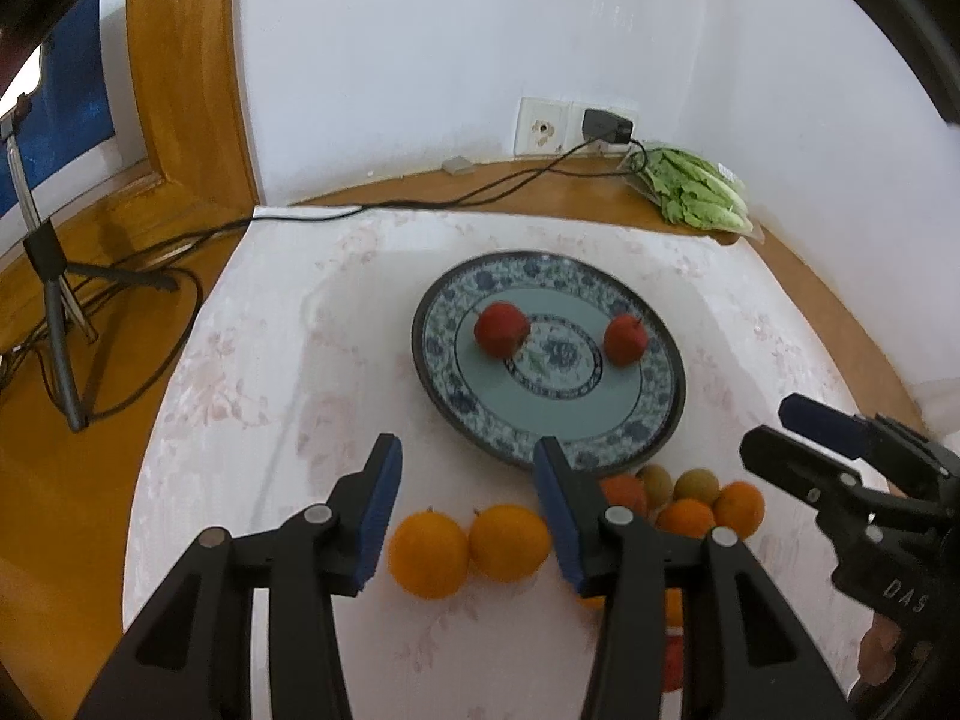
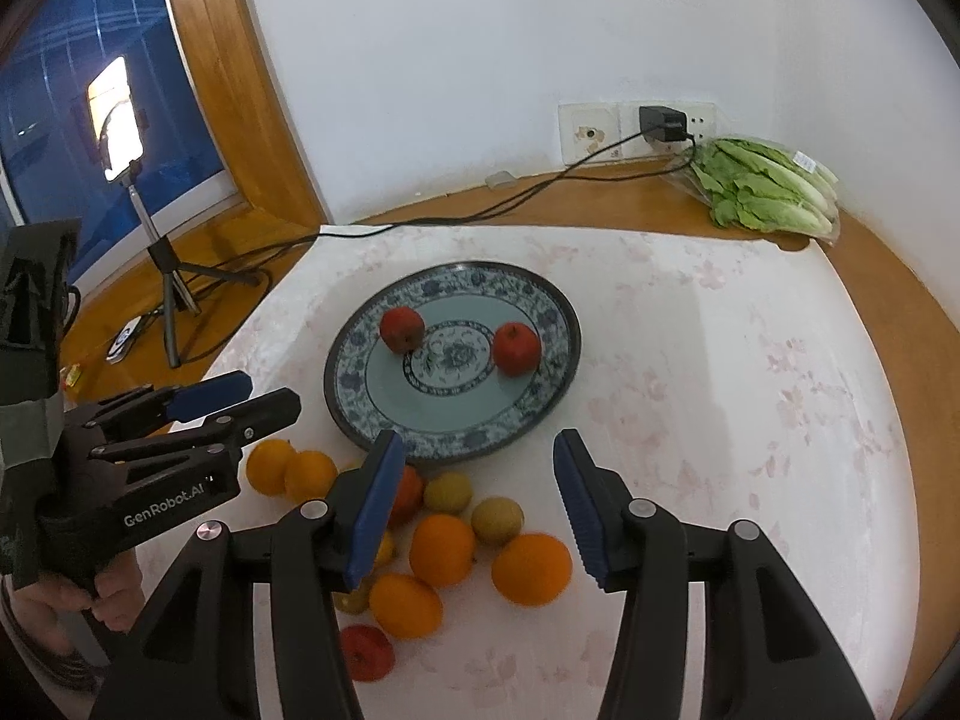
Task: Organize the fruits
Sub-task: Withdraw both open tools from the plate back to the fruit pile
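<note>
Left wrist view: the left gripper [image 1: 468, 507] hangs open, empty, over two round oranges [image 1: 468, 546] beside the blue-patterned plate [image 1: 654, 420]; the right gripper [image 2: 477, 507] gapes above the fruit pile near the desk's front edge.

partly hidden behind the left gripper [image 1: 468, 510] finger: a red fruit [image 1: 672, 666] and an orange [image 1: 624, 492] below the plate [image 1: 660, 414]; count unclear.

A bag of lettuce [image 2: 768, 192] lies in the corner of the wooden ledge [image 2: 888, 300]. A black charger [image 2: 663, 125] sits in the wall socket, its cable [image 2: 480, 213] trailing left to a tripod [image 2: 171, 294] holding a lit phone [image 2: 117, 117].
</note>
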`<state>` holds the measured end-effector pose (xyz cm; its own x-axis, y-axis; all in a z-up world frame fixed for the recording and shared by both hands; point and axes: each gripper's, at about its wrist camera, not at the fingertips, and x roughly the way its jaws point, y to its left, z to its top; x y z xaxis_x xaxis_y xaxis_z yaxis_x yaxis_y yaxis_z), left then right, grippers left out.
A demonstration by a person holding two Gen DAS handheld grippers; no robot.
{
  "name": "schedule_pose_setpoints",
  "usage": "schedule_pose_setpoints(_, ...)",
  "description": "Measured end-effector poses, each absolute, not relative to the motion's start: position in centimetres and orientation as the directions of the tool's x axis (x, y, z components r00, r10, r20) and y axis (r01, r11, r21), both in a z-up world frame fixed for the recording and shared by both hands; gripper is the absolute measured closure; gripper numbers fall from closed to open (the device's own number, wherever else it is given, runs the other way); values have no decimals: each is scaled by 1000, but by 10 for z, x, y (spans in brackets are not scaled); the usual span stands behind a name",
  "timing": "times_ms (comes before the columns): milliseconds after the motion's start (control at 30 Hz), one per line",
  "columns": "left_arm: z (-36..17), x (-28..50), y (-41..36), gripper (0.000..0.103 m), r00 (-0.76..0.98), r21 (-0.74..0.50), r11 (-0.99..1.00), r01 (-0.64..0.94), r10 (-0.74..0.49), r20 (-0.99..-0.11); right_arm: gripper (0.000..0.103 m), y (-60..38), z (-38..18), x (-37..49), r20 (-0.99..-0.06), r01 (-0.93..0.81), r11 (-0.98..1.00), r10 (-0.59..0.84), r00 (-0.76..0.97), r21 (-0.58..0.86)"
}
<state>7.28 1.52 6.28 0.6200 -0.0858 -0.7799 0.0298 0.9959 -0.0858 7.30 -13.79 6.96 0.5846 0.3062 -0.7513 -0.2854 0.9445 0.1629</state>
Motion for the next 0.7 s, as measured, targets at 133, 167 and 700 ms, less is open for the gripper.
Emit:
schedule_pose_setpoints(133,56,68,20,55,608,-92,996,17,-84,-790,50,-143,64,68,-761,-280,945,304,573,167)
schedule_pose_setpoints(167,54,66,22,55,605,-96,995,13,-84,-792,50,-144,62,67,-764,-277,947,301,571,166)
schedule_pose_setpoints(700,35,52,40,55,585,-135,991,1,-110,-803,50,-161,37,59,-789,-221,953,296,538,207)
